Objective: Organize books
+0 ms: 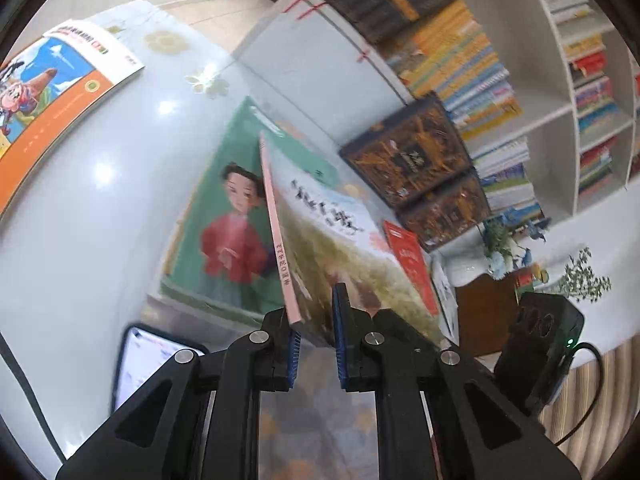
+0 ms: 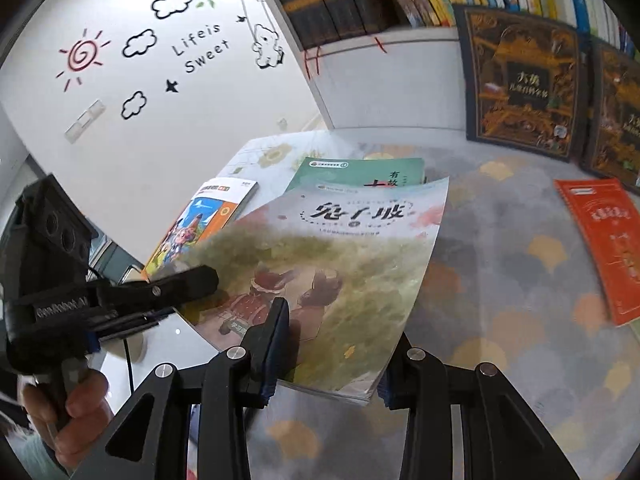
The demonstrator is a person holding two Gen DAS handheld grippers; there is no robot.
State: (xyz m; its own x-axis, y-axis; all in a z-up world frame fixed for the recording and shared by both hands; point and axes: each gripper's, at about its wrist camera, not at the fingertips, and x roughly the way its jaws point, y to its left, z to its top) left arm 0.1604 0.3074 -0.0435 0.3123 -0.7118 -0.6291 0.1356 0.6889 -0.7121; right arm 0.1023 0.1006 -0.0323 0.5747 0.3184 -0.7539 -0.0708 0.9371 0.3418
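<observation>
Held pale-cover book [image 2: 340, 272] clear of table [image 2: 500, 280], above green book [image 1: 208, 216], presumably for carrying toward shelf [image 1: 560, 120]
Left gripper [image 1: 316, 344]: jaws pinched on spine-side corner
Right gripper [image 2: 328, 360]: jaws pinched on near edge, steadying floppy cover
Right-hand finger hidden under pages
Orange book [image 1: 48, 92] well left of green book, cut off by frame
Motion blur; small print unreadable
</observation>
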